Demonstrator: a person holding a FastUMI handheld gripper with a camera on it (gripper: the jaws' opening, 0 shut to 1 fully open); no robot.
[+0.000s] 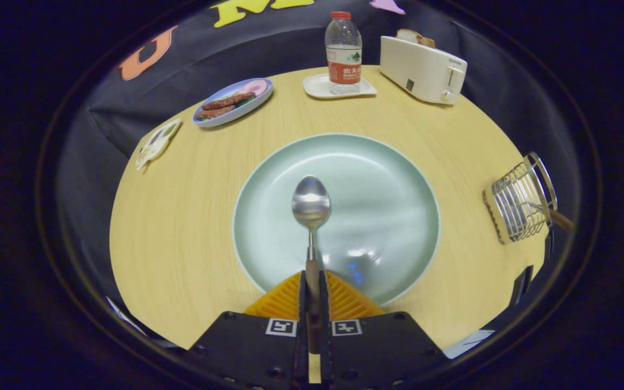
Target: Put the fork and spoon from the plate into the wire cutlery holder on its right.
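Now we've got the spoon (311,205) clamped: the gripper (312,287) is closed down to a thin slit, both orange fingers (285,300) pressing on the spoon's wooden handle, bowl pointing fwd over the plate (388,179). Can't tell if the spoon is lifted or just resting on the plate; the bowl sits over the plate's centre, handle crossing its near rim.

The holder (518,203) stands at the table's right edge, well apart from the plate. A wooden handle pokes out of its far side, prob. the fork (561,219), tho we can't see tines thru the wire, so that's a guess. No fork on the plate.

So approx. half done by our reckoning: fork likely in, spoon gripped but not yet moved. Left to do: carry the spoon right, across bare table (182,216), tip it and drop it into the holder w/o knocking the other handle.

Bottle (343,51), toaster (423,67) and food dish (233,101) along the far edge are out of the way.
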